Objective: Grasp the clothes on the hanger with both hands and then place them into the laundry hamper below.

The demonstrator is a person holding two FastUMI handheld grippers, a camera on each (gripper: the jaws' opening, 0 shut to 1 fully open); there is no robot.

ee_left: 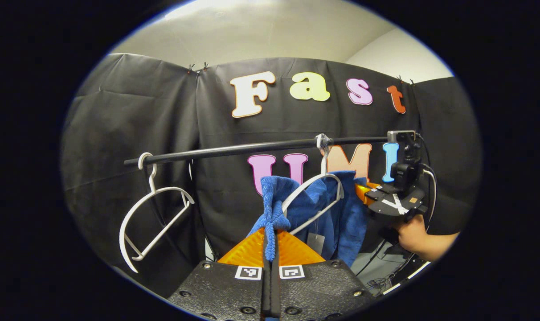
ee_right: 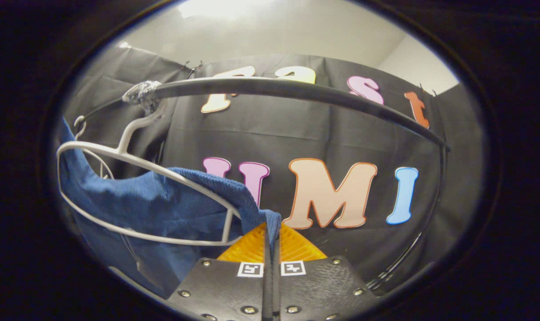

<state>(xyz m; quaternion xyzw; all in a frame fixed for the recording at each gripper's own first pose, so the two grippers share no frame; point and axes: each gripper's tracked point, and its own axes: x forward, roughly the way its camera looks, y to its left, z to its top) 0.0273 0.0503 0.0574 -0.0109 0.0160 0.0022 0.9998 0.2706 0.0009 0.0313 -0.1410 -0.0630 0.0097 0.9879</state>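
Garment: your blue knit top [ee_left: 337,209] hangs on a white hanger [ee_left: 312,191] at the rail [ee_left: 252,148], middle right, partly pulled off.
Left gripper [ee_left: 270,243]: your jaws are closed tight on a bunched fold of the knit's near edge.
Right gripper [ee_right: 270,243]: your jaws are pinched shut on the far shoulder edge, beside the hanger's arm.
Handling: soft, light and stretchy, I judge; it will sag and snag the wire, so hold the shoulder seams.
Left gripper view: an empty second hanger [ee_left: 152,218] at far left, your hand [ee_left: 419,238] at right.
Right gripper view: a taped hook [ee_right: 143,94] fixed on the rail.
Hamper: below, out of frame.
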